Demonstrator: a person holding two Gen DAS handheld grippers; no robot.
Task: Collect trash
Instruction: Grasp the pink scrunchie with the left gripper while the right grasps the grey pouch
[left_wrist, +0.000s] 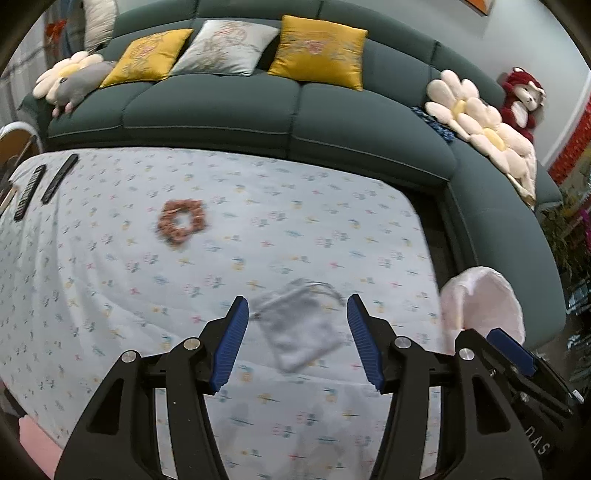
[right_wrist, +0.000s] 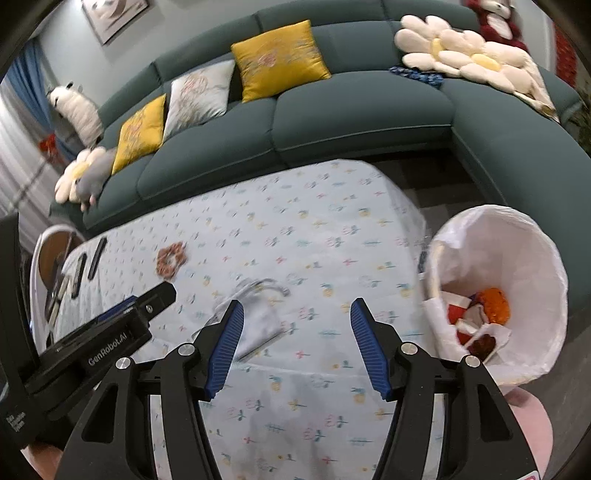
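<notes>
A small pale grey drawstring pouch (left_wrist: 299, 328) (right_wrist: 255, 317) lies on the flower-print tablecloth (left_wrist: 110, 277) (right_wrist: 314, 221). My left gripper (left_wrist: 297, 301) hovers over it, open, with nothing pressed between the blue pads. To its right, my right gripper (right_wrist: 296, 302) is also open and empty above bare cloth, the pouch just beside its left finger. A pink-orange scrunchie (left_wrist: 181, 220) (right_wrist: 170, 258) sits farther back on the left. The trash bin (right_wrist: 517, 240) (left_wrist: 480, 302) with a white liner stands off the table's right end and holds red and orange scraps (right_wrist: 480, 317).
Two black remotes (left_wrist: 59, 177) (right_wrist: 96, 256) lie at the table's far left. A dark green corner sofa (left_wrist: 258, 110) with cushions and plush toys wraps the far and right sides. A narrow floor gap separates table and sofa.
</notes>
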